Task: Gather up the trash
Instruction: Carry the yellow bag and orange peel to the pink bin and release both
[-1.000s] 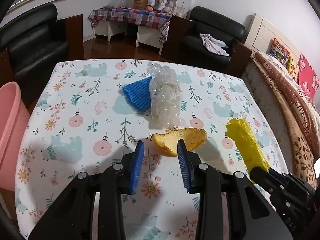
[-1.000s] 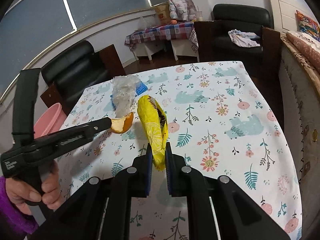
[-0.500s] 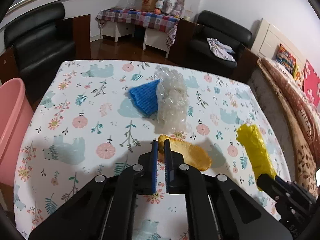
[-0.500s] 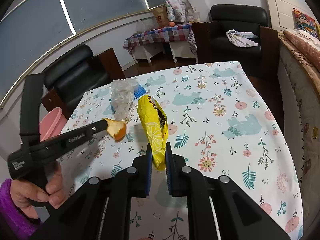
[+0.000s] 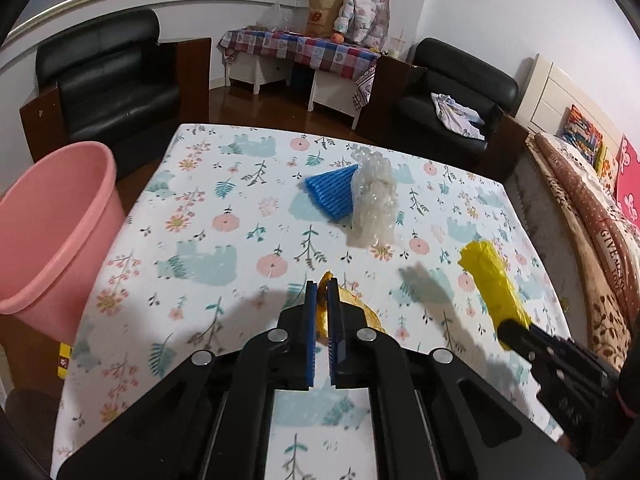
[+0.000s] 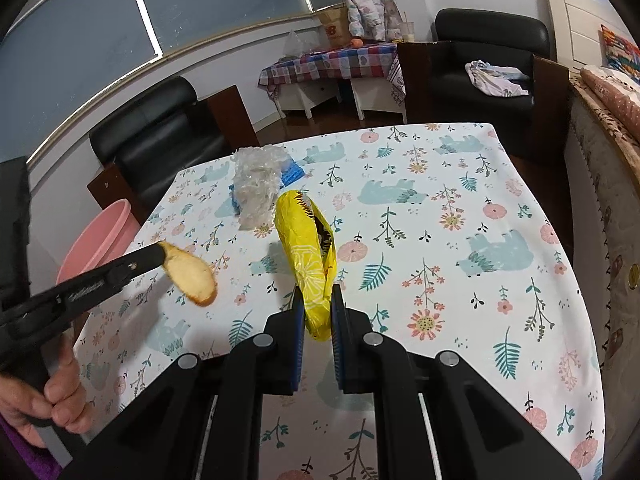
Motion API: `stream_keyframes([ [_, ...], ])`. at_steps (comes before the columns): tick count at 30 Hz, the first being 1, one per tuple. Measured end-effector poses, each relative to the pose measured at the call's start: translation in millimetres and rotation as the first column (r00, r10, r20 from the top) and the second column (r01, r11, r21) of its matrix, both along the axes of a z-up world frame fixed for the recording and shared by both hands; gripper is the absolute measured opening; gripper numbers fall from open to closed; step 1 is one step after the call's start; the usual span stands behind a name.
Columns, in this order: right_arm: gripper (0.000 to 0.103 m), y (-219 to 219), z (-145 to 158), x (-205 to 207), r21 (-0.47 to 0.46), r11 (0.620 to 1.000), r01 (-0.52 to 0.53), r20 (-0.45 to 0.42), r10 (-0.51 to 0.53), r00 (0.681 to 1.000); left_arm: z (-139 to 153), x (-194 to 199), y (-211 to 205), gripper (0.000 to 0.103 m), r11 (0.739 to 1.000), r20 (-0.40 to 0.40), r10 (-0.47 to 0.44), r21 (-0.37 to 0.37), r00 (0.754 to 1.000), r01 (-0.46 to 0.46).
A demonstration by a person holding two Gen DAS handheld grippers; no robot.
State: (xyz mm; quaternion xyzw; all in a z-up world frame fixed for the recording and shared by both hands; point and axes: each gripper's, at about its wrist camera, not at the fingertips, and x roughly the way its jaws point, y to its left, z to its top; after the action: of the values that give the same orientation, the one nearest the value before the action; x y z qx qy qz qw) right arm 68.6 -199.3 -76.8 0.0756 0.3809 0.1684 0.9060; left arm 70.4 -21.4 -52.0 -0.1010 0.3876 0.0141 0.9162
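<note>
My left gripper [image 5: 321, 292] is shut on an orange peel [image 5: 354, 308] and holds it above the flowered tablecloth [image 5: 208, 240]; the right wrist view shows the peel [image 6: 190, 276] hanging from the left gripper's tips [image 6: 158, 254]. My right gripper [image 6: 316, 300] is shut on a yellow snack wrapper [image 6: 308, 248], also seen in the left wrist view [image 5: 490, 280]. A crumpled clear plastic bag [image 5: 374, 200] and a blue ribbed wrapper [image 5: 330, 194] lie on the table's far half.
A pink bin [image 5: 48, 232] stands beside the table's left edge; it also shows in the right wrist view [image 6: 98, 236]. Black armchairs [image 5: 108, 76] and a checked side table [image 5: 304, 48] stand behind. A bed [image 5: 592, 220] runs along the right.
My left gripper closed on the orange peel and lifted it off the table, drawing back toward the left. The right gripper keeps holding the yellow wrapper.
</note>
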Motion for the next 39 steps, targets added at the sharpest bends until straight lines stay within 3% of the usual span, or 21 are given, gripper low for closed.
stream_keyframes([
  [22, 0.011, 8.5, -3.1, -0.7, -0.086, 0.994, 0.066, -0.026, -0.068, 0.997, 46.2, -79.6, 17.9, 0.004, 1.0, 0.165, 0.024, -0.007, 0.986, -0.023],
  [31, 0.011, 64.6, 34.8, -27.6, -0.064, 0.996, -0.056, 0.049, 0.059, 0.997, 60.6, -115.3, 41.3, 0.004, 0.997, 0.23, 0.068, 0.029, 0.971, -0.077],
  [39, 0.012, 120.9, 67.2, -36.7, -0.027, 0.983, -0.18, 0.074, 0.182, 0.981, 82.2, -138.5, 90.1, 0.004, 0.982, 0.3, 0.182, 0.001, 0.937, -0.191],
])
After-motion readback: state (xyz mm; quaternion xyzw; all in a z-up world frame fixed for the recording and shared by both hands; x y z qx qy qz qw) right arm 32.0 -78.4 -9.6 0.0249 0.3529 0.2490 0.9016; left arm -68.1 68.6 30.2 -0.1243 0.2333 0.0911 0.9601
